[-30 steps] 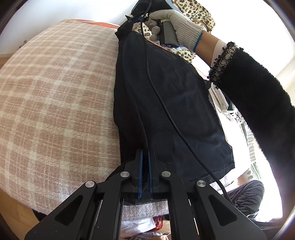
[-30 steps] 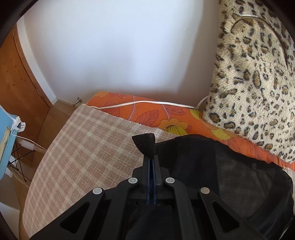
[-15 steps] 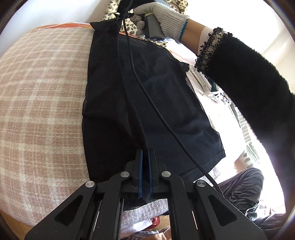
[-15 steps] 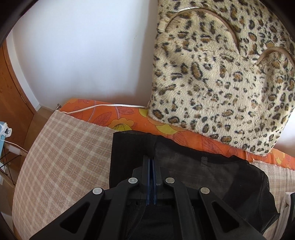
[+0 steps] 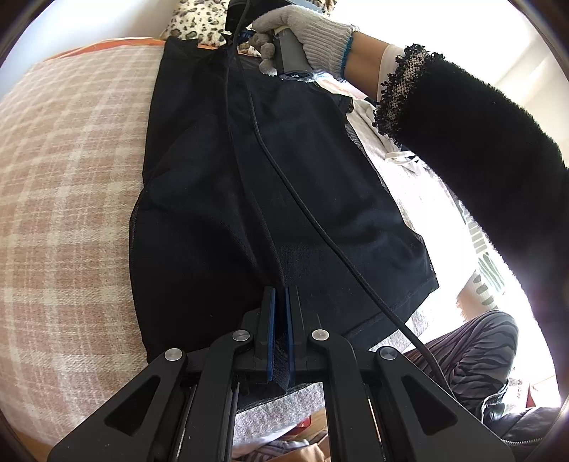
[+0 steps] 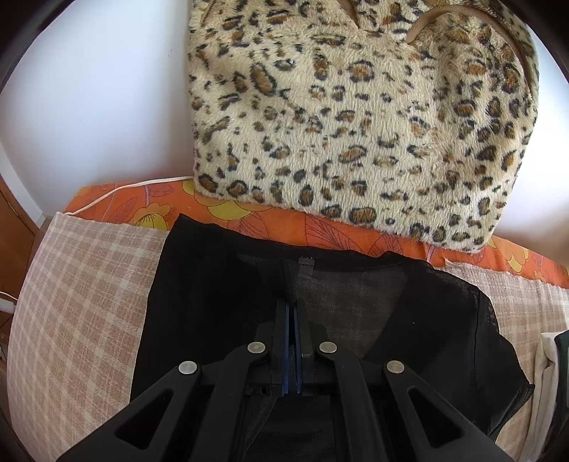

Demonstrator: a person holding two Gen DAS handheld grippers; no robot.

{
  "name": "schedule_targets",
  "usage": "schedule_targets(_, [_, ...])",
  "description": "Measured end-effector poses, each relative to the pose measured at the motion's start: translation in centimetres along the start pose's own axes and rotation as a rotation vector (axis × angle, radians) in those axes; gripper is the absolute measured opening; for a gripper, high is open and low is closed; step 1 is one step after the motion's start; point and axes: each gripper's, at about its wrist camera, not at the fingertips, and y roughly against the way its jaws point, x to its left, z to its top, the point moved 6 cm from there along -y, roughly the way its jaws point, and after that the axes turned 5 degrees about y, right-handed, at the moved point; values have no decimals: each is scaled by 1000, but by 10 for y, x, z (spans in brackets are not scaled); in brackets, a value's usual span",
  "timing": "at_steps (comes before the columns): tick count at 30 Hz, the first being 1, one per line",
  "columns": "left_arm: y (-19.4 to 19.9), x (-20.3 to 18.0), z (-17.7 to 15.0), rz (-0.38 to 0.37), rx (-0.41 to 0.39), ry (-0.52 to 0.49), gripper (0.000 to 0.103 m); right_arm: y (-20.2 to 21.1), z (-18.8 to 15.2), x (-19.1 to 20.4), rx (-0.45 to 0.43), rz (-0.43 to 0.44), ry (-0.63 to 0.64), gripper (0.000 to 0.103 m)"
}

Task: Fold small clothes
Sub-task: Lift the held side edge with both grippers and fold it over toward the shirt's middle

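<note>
A black sheer top (image 5: 249, 184) lies stretched over a pink-and-cream checked blanket (image 5: 67, 199). My left gripper (image 5: 281, 295) is shut on the near hem of the top. My right gripper (image 6: 293, 309) is shut on the far end of the top (image 6: 213, 284), near its neckline with a small tag (image 6: 306, 262). In the left wrist view the right gripper is at the far end, its tips hidden, held by a gloved hand (image 5: 302, 28). A black cable (image 5: 313, 227) trails across the cloth.
A leopard-print cushion (image 6: 362, 117) stands against the white wall behind an orange floral sheet (image 6: 249, 216). More clothes, white (image 5: 402, 156) and striped grey (image 5: 473, 348), lie to the right. The person's black furry sleeve (image 5: 498, 170) spans the right side.
Both grippers have carried the top sideways across the blanket. A folded-over layer now lies spread to the left. The right gripper has come closer to the leopard cushion.
</note>
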Motion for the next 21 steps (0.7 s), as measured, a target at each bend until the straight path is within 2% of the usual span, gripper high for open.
schedule_targets(8, [-6,-3,-3,-1,14,4,4,-2,-5,-1,7,-17,8,0])
schedule_targets(10, [-4,-5,-4,-32,22,1,4,-4,-6,-3,13,-22,7,0])
schedule_targets(11, [-3,-7,-5,-53,35,4,6,-4,-6,-4,15,-27,7,0])
schedule_targets(14, [2,-10,-8,-156,75,50,32,-4,-5,-6,14,-40,8,0])
schedule_targets(19, [17,-5,-6,-194,34,64,33,-2,-3,-9,11,-54,9,0])
schedule_targets(20, [23,-2,-4,-202,17,73,33,-1,-3,-7,8,-48,20,1])
schedule_targets(21, [29,2,-2,-204,2,80,33,0,-4,-5,14,-41,29,7])
